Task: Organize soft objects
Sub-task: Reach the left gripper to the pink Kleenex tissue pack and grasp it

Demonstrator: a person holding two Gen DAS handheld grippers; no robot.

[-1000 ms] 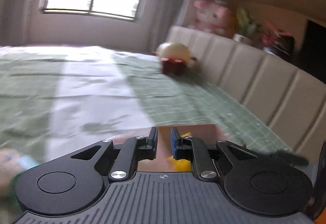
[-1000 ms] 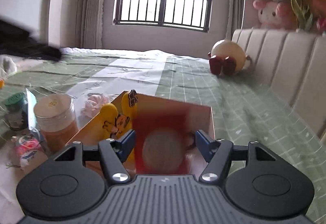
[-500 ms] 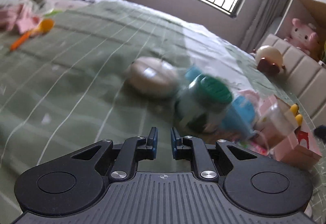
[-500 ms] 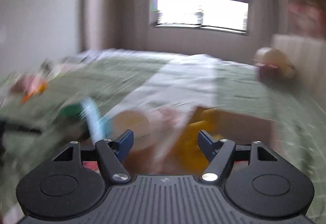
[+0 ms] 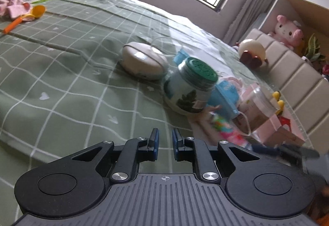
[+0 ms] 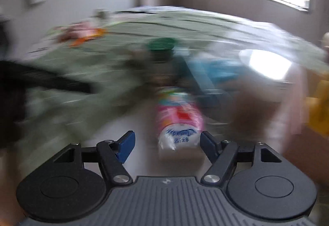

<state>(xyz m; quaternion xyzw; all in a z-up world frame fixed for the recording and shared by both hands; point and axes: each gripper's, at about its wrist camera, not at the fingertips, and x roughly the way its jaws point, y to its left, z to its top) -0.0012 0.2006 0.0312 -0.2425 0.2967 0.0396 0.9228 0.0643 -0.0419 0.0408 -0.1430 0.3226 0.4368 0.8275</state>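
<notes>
My left gripper (image 5: 164, 143) hovers low over the green checked bedspread (image 5: 72, 73), its jaws nearly together with only a narrow slit and nothing in it. Ahead of it lie a beige round pouch (image 5: 144, 61) and a green-lidded jar (image 5: 191, 86). My right gripper (image 6: 166, 141) is open. A pink and white soft packet (image 6: 177, 121) lies just beyond its fingertips, nearer the right finger, and the pads do not touch it. The right wrist view is heavily blurred. A pink box (image 5: 283, 131) at the right holds a yellow plush (image 5: 278, 100).
A blue item (image 5: 225, 92) and a clear-lidded tub (image 5: 255, 108) crowd between jar and box. An egg-shaped plush (image 5: 251, 51) rests against the padded headboard (image 5: 287, 69), with a pink plush (image 5: 287, 29) above. An orange scoop (image 5: 30, 15) and pink clothes (image 5: 12, 4) lie far left.
The left view swung from the headboard and box to the jar cluster and sank. The red thing seen between the right fingers over the box is gone; that gripper swung left to the packet.
</notes>
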